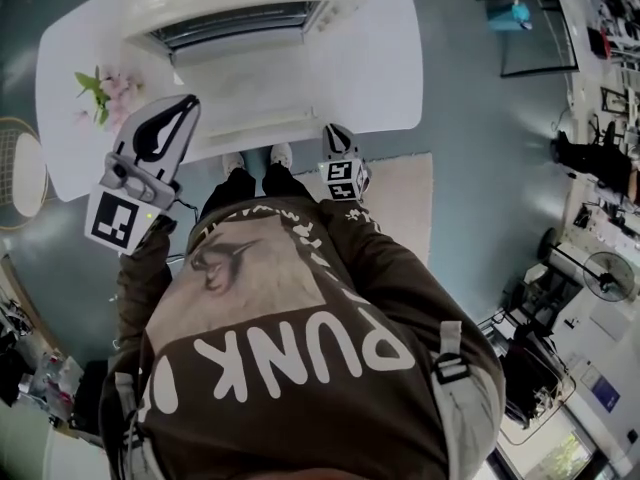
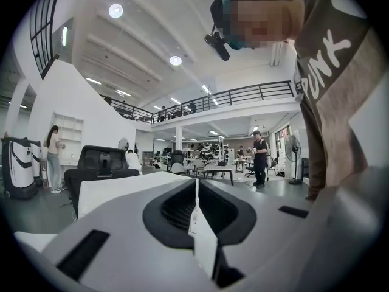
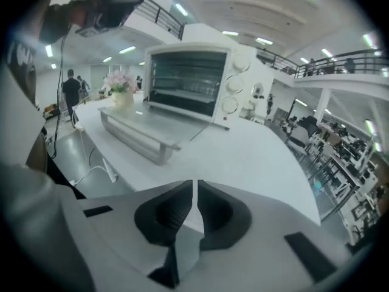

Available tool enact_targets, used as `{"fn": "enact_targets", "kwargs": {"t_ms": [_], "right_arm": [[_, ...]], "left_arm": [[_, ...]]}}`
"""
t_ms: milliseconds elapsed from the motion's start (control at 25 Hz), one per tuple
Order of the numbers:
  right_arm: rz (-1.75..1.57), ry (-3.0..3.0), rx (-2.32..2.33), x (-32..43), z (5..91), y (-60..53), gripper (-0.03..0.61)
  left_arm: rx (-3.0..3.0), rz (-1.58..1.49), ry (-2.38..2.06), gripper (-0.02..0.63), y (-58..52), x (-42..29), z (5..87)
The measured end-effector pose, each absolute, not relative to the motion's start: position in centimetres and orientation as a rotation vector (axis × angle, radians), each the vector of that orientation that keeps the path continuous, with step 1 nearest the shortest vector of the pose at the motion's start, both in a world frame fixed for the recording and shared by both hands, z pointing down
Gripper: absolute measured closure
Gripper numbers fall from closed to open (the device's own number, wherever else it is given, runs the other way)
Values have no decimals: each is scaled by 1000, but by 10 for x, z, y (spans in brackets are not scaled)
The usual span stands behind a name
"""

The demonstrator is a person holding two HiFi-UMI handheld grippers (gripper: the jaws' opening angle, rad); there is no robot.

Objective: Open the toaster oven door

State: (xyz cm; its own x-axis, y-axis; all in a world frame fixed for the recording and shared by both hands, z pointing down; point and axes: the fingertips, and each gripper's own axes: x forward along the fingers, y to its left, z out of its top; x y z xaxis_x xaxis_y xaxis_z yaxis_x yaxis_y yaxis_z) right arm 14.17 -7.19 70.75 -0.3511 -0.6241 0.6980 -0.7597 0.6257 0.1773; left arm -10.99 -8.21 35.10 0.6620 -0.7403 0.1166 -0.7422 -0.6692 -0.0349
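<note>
The word "PUNK" is printed in large white letters across the brown shirt [image 1: 300, 298] and is seen upside down in the lower middle of the head view, with a further stroke at its left cut off by a fold. At the upper right of the left gripper view, "UNK" is read on the same shirt. The markings around the dials of the toaster oven [image 3: 194, 81] are too small to be read.

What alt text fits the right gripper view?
A white toaster oven sits on a white table with its door folded down flat. Pink flowers stand beside it; the right gripper in the foreground is shut on nothing.
</note>
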Motion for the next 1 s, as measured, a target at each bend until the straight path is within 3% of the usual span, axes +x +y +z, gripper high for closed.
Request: {"fn": "enact_targets", "kwargs": {"t_ms": [160, 440, 640, 1000], "right_arm": [[126, -2348, 1204, 146, 606, -124, 553], [-55, -3025, 785, 1, 384, -139, 529], [-248, -2973, 485, -61, 364, -108, 559], [-177, -2983, 554, -62, 360, -115, 571]], "left_arm": [[2848, 187, -1289, 600, -85, -114, 351], [2847, 165, -1318, 600, -88, -116, 345], [2856, 167, -1329, 600, -91, -119, 341], [2857, 191, -1289, 600, -94, -117, 344]]}}
